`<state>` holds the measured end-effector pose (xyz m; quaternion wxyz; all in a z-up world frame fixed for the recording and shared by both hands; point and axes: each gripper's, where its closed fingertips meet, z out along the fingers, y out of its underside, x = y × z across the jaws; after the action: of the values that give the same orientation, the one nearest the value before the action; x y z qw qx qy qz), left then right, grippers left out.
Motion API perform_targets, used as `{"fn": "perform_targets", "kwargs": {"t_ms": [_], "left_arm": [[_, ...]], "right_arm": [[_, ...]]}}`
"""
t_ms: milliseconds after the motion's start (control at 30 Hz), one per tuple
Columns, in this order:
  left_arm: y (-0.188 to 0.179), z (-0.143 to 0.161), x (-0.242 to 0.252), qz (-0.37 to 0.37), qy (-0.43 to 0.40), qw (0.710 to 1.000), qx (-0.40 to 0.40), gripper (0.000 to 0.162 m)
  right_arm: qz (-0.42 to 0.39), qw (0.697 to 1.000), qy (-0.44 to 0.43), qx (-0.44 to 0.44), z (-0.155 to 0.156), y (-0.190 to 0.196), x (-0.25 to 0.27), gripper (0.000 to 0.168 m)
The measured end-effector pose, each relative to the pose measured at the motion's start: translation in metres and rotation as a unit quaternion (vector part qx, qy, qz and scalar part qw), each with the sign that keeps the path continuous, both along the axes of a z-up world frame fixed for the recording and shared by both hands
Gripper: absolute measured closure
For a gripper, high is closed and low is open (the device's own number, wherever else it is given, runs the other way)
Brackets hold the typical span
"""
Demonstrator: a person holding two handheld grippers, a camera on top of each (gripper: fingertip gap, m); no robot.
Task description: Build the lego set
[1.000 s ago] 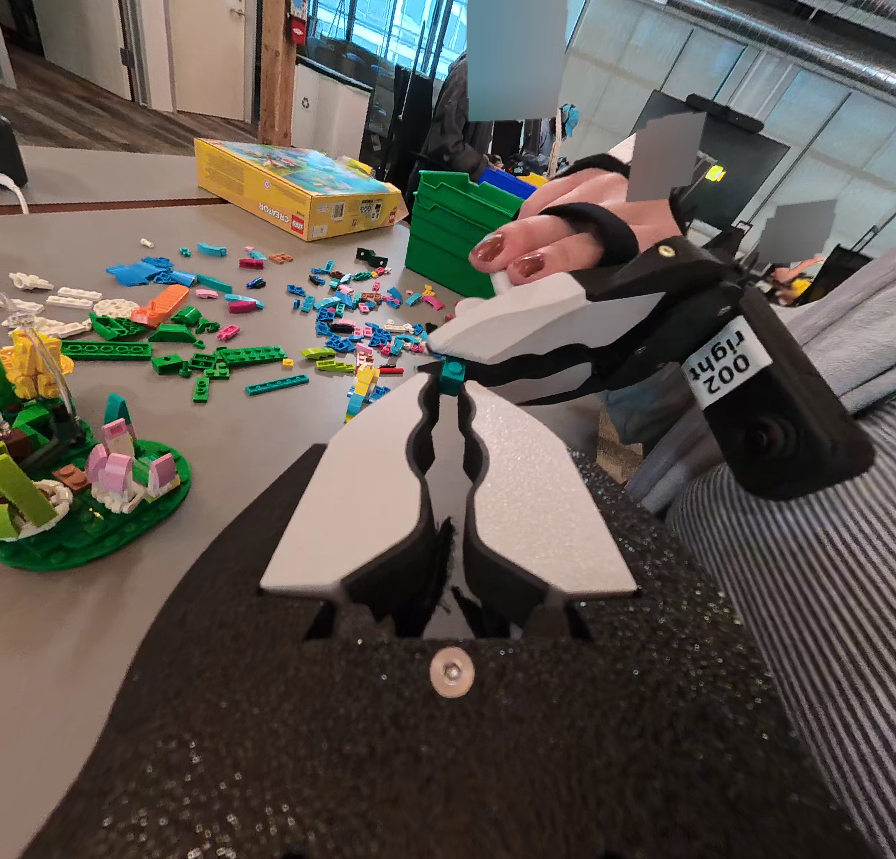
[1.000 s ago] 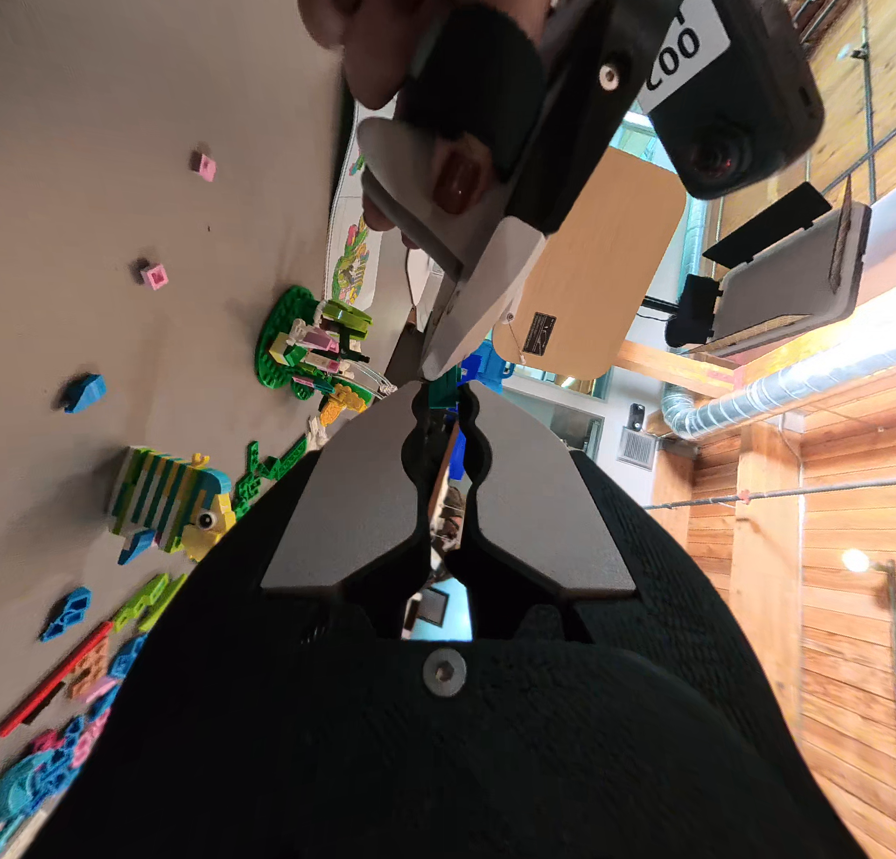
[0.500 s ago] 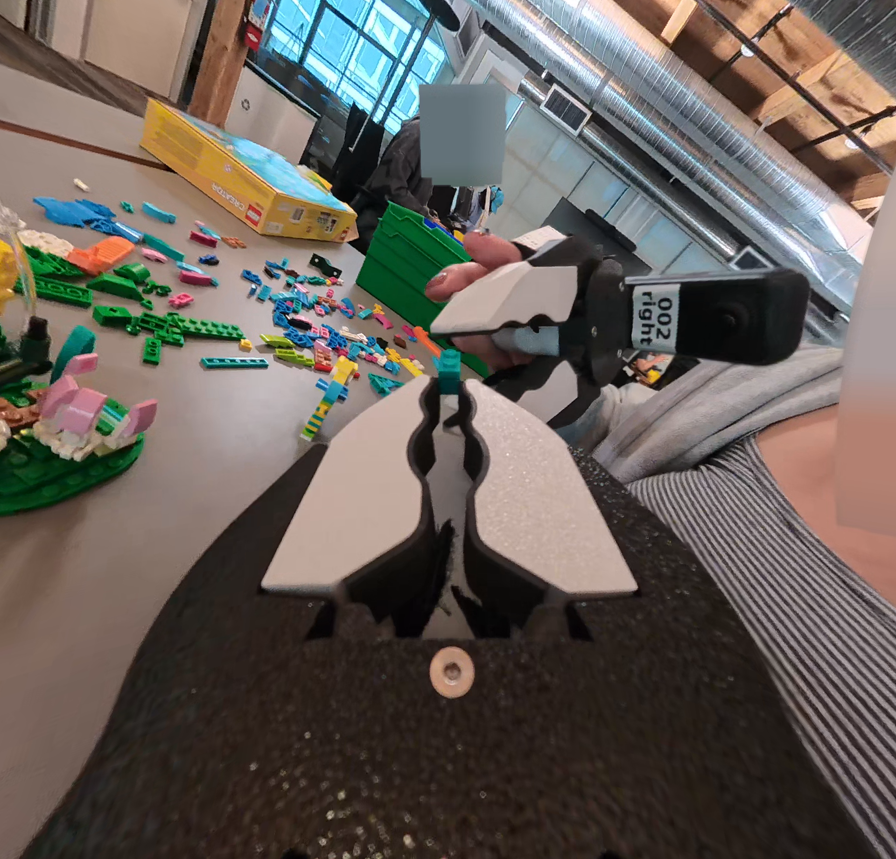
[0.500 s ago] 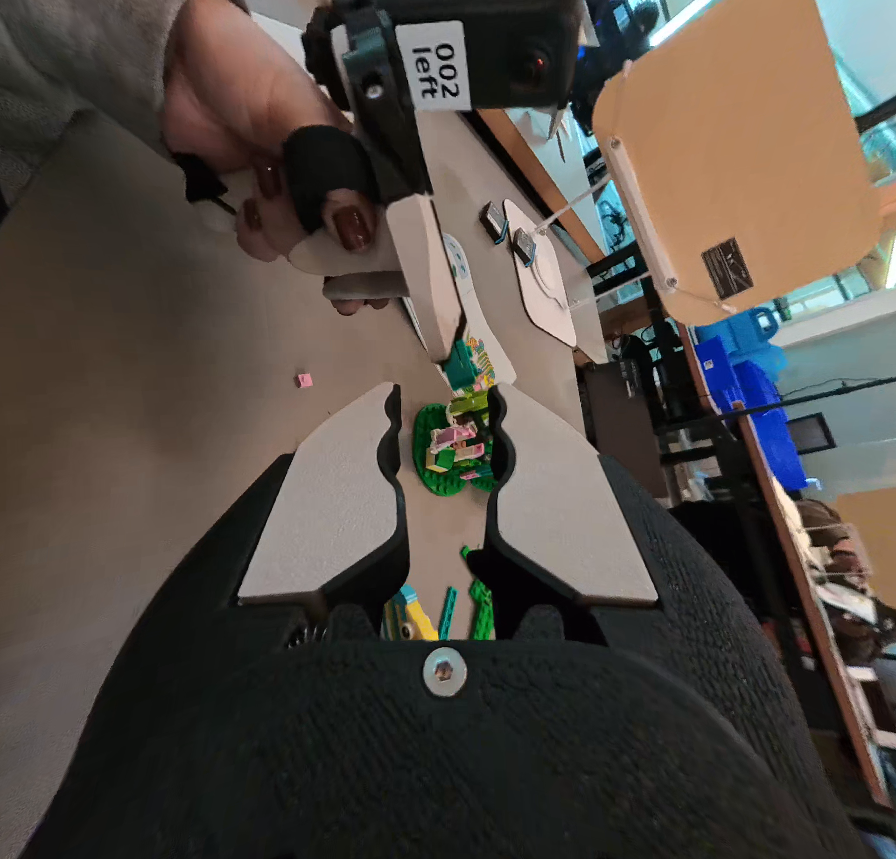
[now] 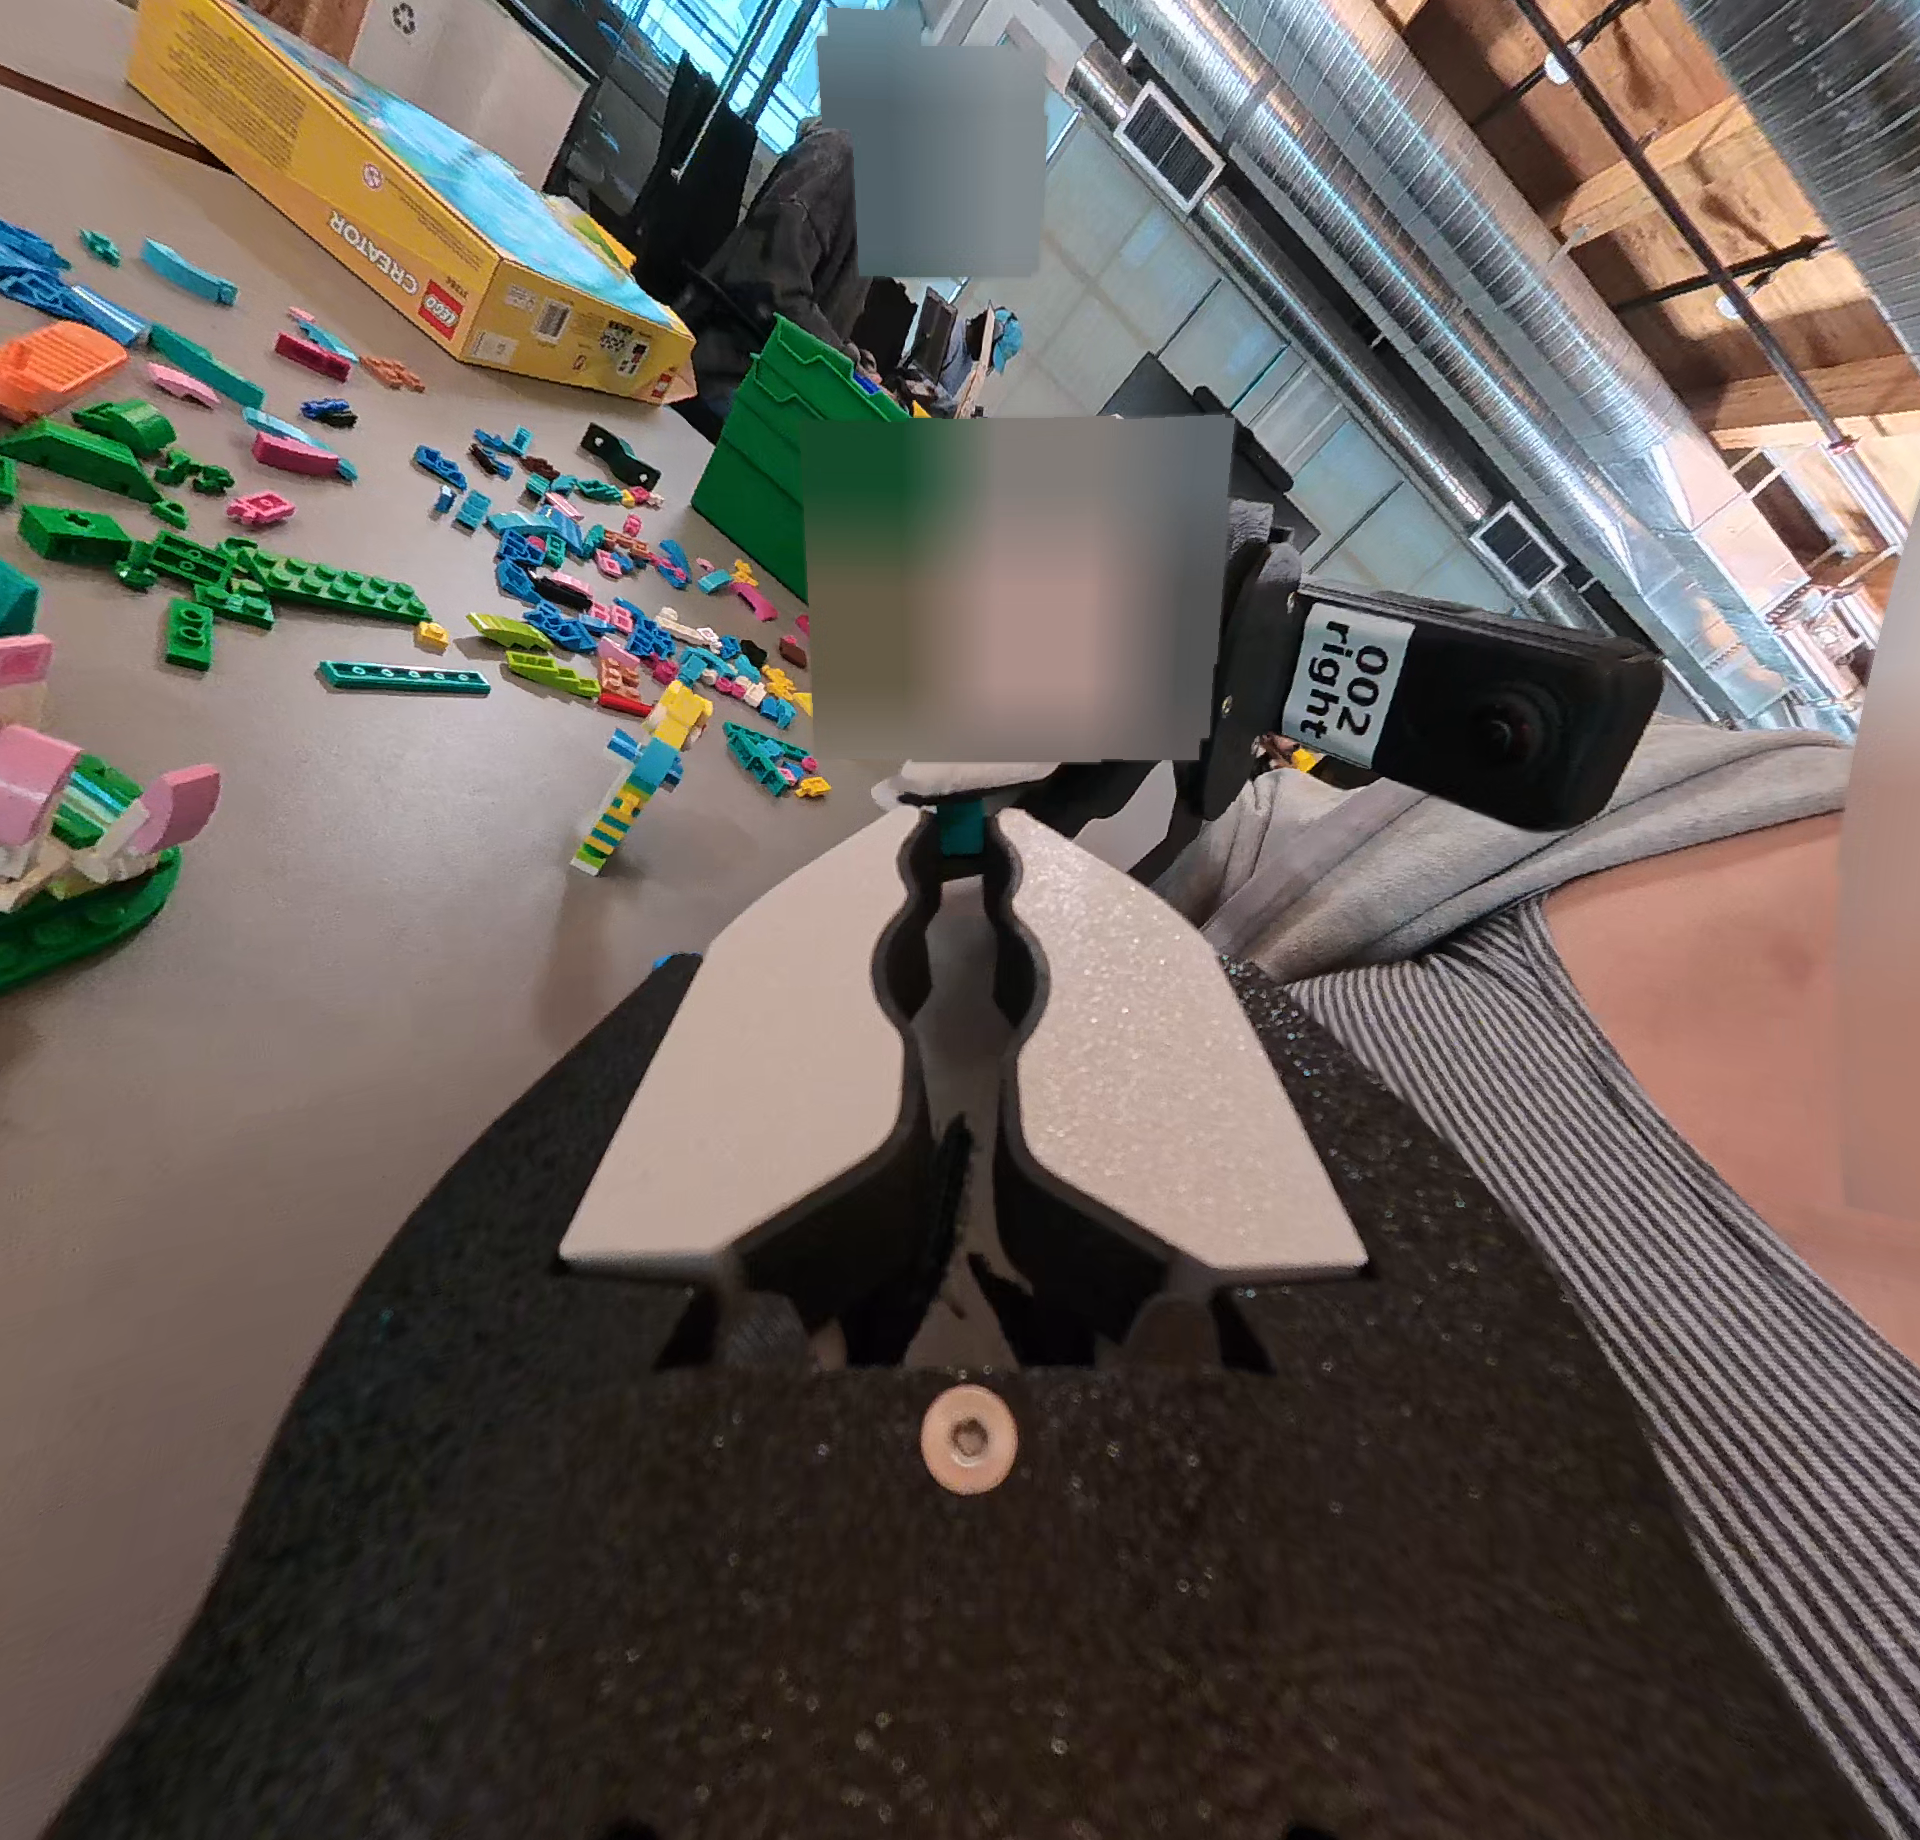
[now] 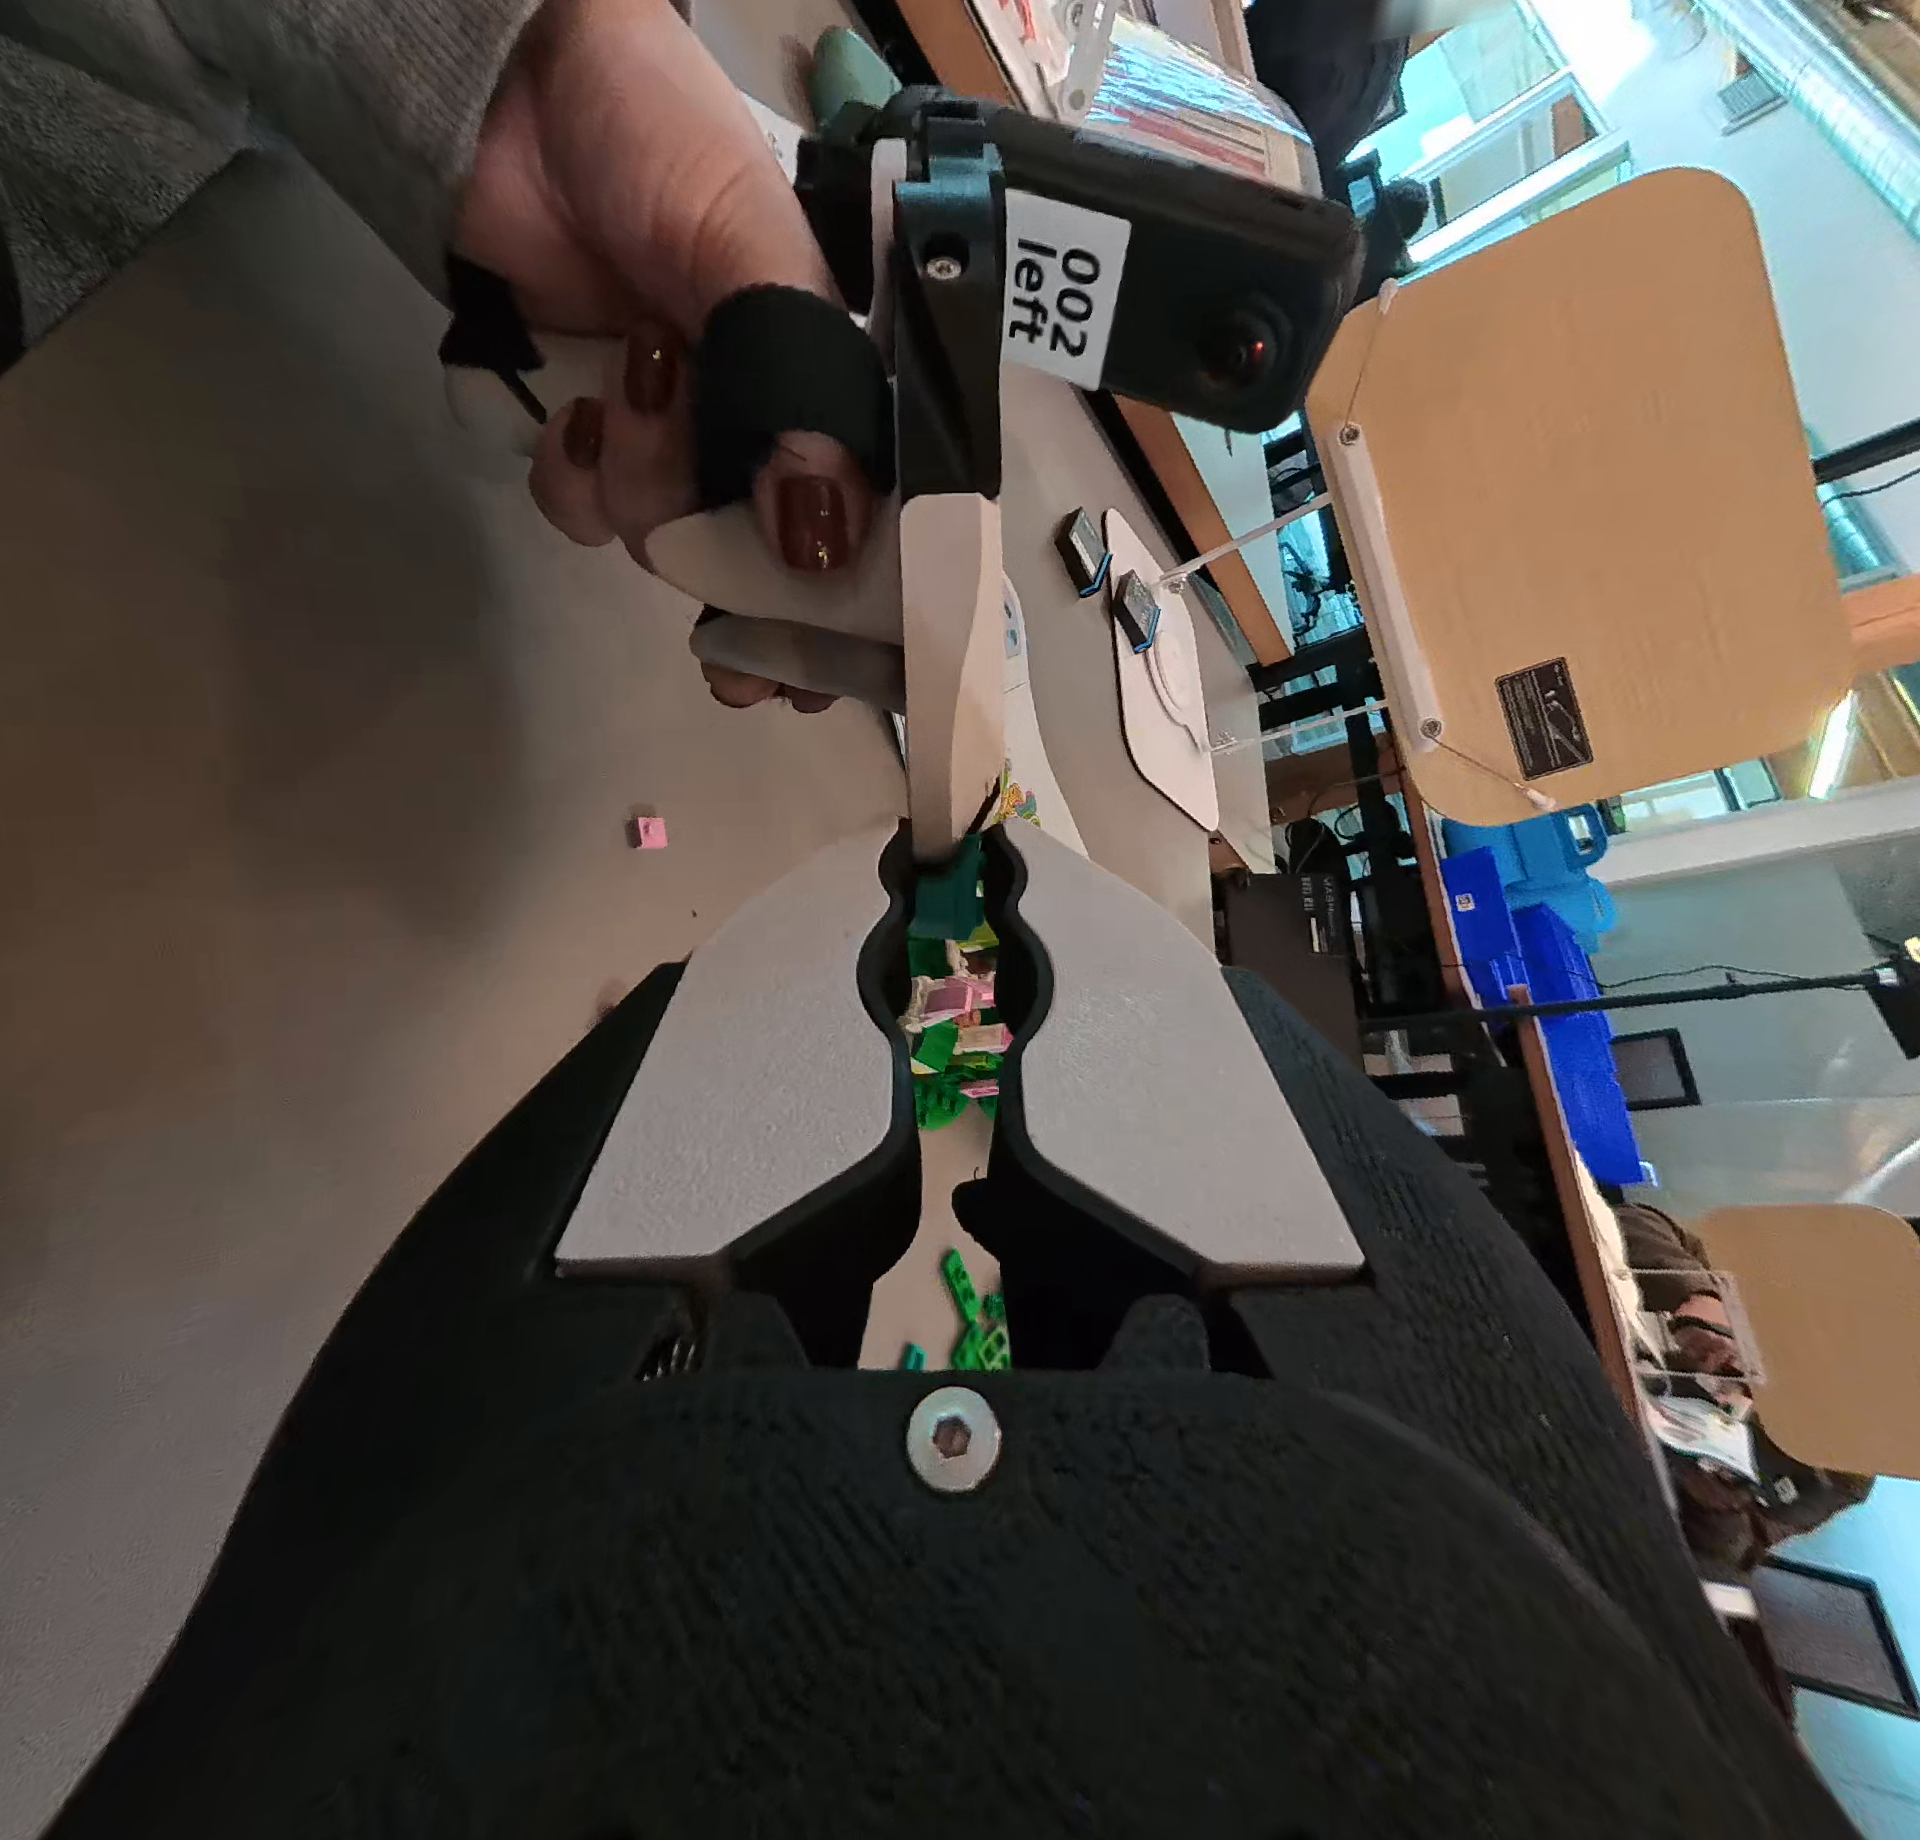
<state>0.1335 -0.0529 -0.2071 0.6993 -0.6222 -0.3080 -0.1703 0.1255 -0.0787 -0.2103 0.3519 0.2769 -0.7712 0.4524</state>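
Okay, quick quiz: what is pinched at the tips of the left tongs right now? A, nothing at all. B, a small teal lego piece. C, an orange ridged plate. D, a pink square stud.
B: the left tongs are closed on a small teal lego piece, which the right tongs also meet at their tips.

A mosaic patch hid most of the right claw (image 5: 961, 803) in the left wrist view, so its grip could not be read there. The green lily-pad model (image 5: 73, 907) was cut off by the picture's left edge. The teal brick (image 6: 948, 902) was partly hidden between fingertips.
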Motion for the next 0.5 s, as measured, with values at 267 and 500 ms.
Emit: {"fn": "perform_targets", "kwargs": {"t_ms": [267,500], "left_arm": [[-0.020,0.006,-0.007,0.037,0.033,0.999,0.010,0.155],[-0.071,-0.007,-0.015,0.178,0.168,0.965,-0.092,0.155]], "right_arm": [[-0.056,0.991,-0.067,-0.100,0.024,0.009,-0.012,0.133],[-0.146,0.935,-0.070,-0.314,0.067,0.047,-0.043,0.137]]}}
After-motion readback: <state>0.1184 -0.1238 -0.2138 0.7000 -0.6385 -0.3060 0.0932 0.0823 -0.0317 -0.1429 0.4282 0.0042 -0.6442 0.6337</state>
